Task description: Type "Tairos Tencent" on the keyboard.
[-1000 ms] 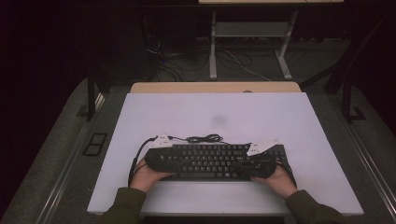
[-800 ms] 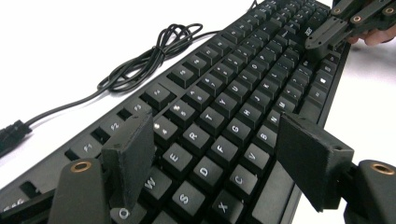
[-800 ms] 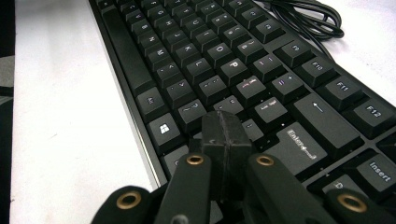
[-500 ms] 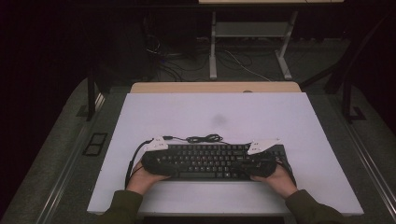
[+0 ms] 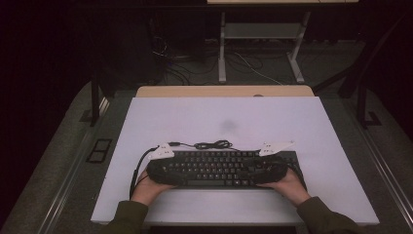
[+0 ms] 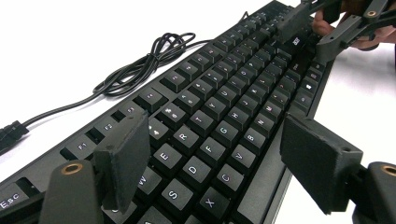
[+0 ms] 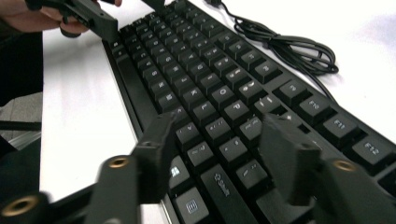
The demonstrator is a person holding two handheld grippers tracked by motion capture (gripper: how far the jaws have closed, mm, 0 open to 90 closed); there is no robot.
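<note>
Keyboard [image 5: 221, 168] lies across the lower middle of the high view, on the table [image 5: 195, 117], long side running left to right. Its cable [image 5: 212, 145] sits coiled just behind it, toward frame centre, on the bare top. My left gripper [image 5: 165, 170] is over the keyboard's left end, my right gripper [image 5: 265, 168] over its right end. My hands come in from the bottom edge, one at each end. Upper part of the table lies beyond the cable.

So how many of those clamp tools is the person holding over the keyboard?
2. The left gripper is over the keyboard's left end and the right gripper over its right end, each in one hand, jaws open above the keys.
</note>
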